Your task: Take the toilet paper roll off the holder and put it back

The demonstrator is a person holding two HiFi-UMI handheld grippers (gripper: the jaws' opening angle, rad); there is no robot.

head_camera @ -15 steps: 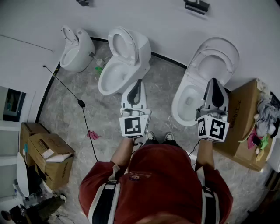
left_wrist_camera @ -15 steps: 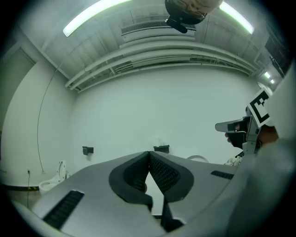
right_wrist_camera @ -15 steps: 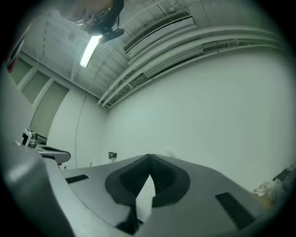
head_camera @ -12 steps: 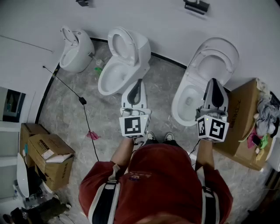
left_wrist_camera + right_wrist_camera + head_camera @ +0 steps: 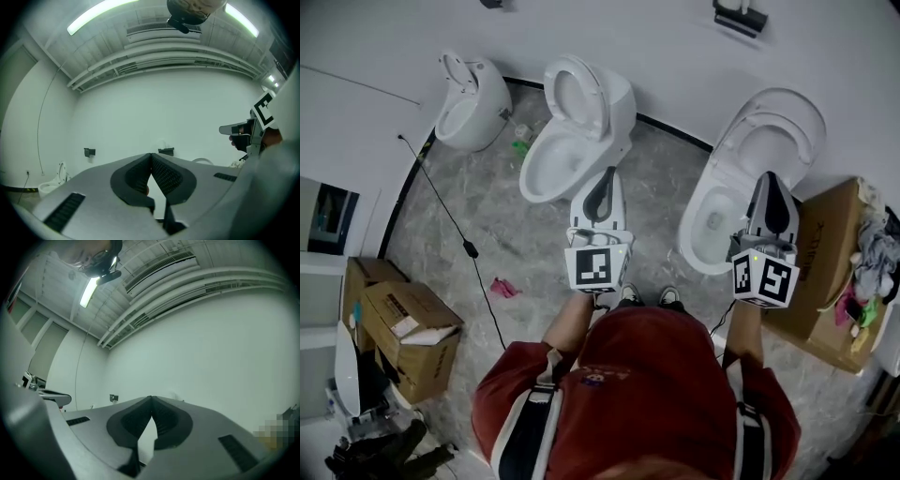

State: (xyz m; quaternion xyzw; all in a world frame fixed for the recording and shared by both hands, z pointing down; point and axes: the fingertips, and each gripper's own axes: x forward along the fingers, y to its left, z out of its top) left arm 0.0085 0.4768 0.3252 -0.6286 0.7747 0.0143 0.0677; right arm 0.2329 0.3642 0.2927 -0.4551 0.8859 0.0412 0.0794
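The left gripper (image 5: 151, 156) is found closed, pad on pad, with nothing held; the right gripper (image 5: 151, 399) is likewise closed and empty. Both are pointed at the wall (image 5: 140, 108), well apart from the dark holder (image 5: 166, 151) mounted there. The toilet paper roll cannot be made out on it. Unless the jaws are opened before contact, the roll would likely be knocked, not gripped. The toilet (image 5: 780, 105) near it could be struck on approach.

Two small dark holders are fixed to the white wall (image 5: 675, 56), well apart. The right holder (image 5: 741, 17) sits above the right-hand toilet (image 5: 741, 178). The left holder (image 5: 492, 3) is cut by the top edge of the head view. In the left gripper view the right holder (image 5: 166, 151) is a flat dark bracket with a faint pale shape (image 5: 162, 143) on it. Whether that is the roll I can't tell.
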